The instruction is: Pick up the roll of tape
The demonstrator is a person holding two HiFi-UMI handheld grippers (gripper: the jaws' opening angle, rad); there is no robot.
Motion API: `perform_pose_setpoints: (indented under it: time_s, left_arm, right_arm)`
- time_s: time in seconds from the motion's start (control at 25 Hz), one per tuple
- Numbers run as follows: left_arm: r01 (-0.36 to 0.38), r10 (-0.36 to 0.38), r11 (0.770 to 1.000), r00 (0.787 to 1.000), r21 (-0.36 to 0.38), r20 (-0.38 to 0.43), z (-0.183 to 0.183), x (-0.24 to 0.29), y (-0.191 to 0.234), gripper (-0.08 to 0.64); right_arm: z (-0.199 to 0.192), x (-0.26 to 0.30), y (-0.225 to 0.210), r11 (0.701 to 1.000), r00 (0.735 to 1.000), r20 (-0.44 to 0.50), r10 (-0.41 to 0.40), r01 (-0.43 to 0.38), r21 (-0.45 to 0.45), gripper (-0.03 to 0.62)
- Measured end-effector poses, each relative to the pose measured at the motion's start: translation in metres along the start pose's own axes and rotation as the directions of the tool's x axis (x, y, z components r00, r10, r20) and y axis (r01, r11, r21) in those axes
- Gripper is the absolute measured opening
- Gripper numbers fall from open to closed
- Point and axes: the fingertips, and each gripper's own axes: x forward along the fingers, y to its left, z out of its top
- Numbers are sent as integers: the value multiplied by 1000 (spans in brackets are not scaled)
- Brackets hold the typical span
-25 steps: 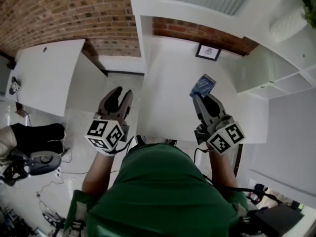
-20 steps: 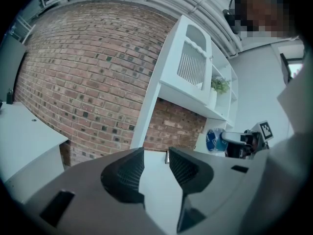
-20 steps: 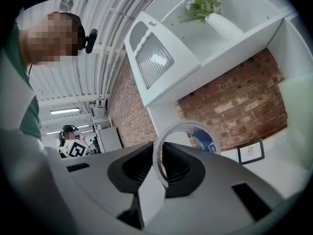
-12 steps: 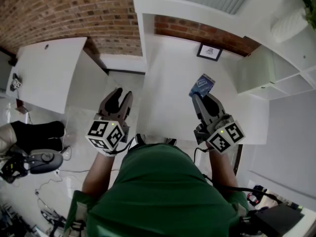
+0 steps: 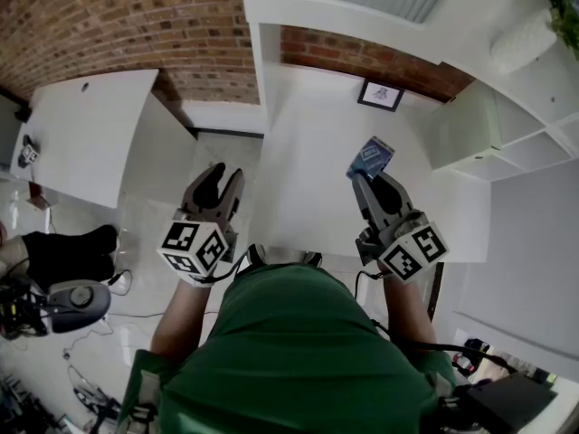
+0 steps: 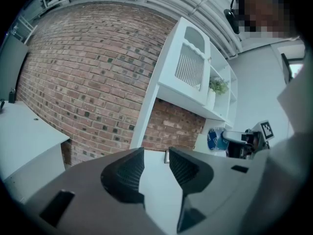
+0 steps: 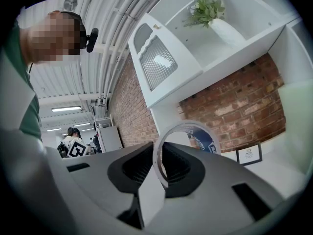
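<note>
Left gripper point(image 6: 155, 154) is empty, jaws a bit apart. Right gripper point(image 7: 157, 163) is pinching the tape point(image 7: 200, 138) by its thin rim, held up over the table point(image 5: 308, 134). Guessing that skinny grip could let it twist out and drop.

- A plain green short-sleeved shirt point(image 5: 289, 342) covers the torso and shoulders.
- The grey moulded-plastic left gripper point(image 5: 217, 172) and its twin, the right gripper point(image 5: 373, 181), each end in two tapering jaws.
- Dark ribbed rubber pads point(image 6: 122, 173) line the inner faces of the jaws.
- A white cube with black square markers point(image 5: 193, 245) sits at the rear of each gripper.
- A thin black cable point(image 5: 425, 343) runs along the right forearm.
- A black head-mounted camera rig point(image 7: 88, 35) sits on the head.
</note>
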Motion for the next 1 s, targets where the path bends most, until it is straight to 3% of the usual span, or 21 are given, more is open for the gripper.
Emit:
perform_pose_setpoints:
  time_s: [1.0]
  left_arm:
    - [2,-2,1000,1000,-4,-12,-12,-12,-10,169]
  right_arm:
    - [0,-13,10,1000,1000,14,4,-4,-15,67]
